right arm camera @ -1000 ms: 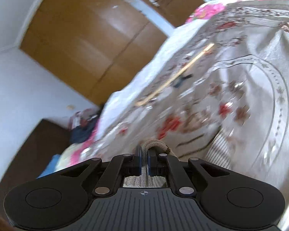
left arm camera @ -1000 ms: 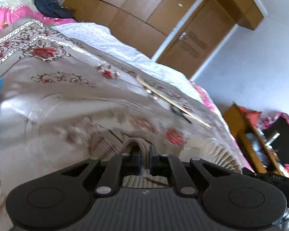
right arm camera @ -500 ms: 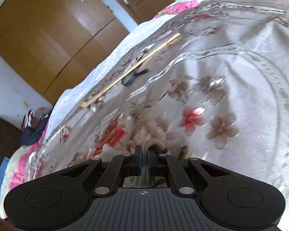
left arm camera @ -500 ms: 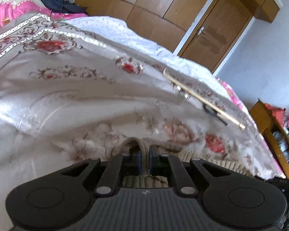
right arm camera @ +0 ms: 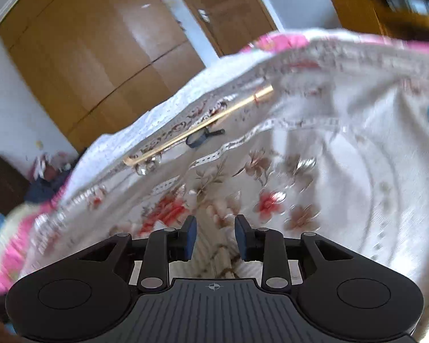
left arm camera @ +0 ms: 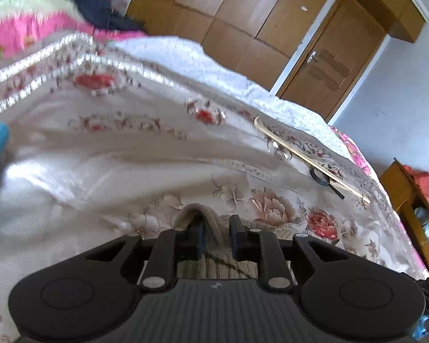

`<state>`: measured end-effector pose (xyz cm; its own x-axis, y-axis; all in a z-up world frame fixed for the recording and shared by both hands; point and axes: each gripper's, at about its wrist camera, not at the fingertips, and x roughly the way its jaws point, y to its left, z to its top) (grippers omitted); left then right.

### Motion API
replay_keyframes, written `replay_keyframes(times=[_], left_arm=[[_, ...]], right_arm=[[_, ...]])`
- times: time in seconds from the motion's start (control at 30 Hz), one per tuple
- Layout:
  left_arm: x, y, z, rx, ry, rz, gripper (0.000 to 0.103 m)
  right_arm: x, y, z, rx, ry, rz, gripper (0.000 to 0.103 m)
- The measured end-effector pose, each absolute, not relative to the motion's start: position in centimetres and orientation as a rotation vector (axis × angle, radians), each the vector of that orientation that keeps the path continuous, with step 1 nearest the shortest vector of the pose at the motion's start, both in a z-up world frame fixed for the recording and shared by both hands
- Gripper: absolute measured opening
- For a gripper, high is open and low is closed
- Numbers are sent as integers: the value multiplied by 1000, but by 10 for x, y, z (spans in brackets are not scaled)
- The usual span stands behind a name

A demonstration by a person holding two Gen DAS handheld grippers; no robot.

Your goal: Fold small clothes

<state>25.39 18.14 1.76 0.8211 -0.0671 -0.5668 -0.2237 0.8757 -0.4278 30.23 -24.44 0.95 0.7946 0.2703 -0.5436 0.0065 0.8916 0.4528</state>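
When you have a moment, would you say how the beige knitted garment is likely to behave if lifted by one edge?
The knitted garment will probably be floppy: its ribbed edge bunches into a loop beside the left gripper. It looks light, since that fold keeps its shape. The ribbing should offer grip, though it may stretch.

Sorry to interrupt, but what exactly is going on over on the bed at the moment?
A person with two handheld grippers is folding a beige ribbed knit garment on the floral bedspread. The left gripper is partly open, with a bunched fold of the knit between its fingers. The right gripper is open, with the garment lying flat beneath it. A wooden stick and a magnifying glass lie further up the bed.
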Motion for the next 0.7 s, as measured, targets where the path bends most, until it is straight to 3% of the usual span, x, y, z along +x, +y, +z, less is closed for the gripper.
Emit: replay_keyframes(times=[0.03, 0.07, 0.1, 0.13, 0.33, 0.4, 0.47, 0.7], left_arm=[[249, 177, 20, -471, 592, 91, 36], [246, 174, 22, -444, 574, 98, 44], [246, 171, 23, -417, 555, 114, 61], [251, 169, 23, -388, 559, 126, 68], [271, 169, 24, -348, 576, 122, 69], [264, 170, 24, -361, 571, 120, 70], [253, 165, 23, -357, 583, 103, 70], [237, 136, -14, -258, 693, 77, 72]], right_arm=[[299, -242, 9, 426, 642, 156, 30], [296, -239, 7, 402, 653, 173, 30], [293, -236, 3, 382, 669, 185, 30], [291, -232, -1, 359, 683, 191, 30], [285, -217, -23, 242, 753, 213, 30], [288, -216, -26, 212, 769, 202, 12], [289, -220, -26, 221, 778, 201, 5], [277, -241, -34, 266, 793, 131, 4]])
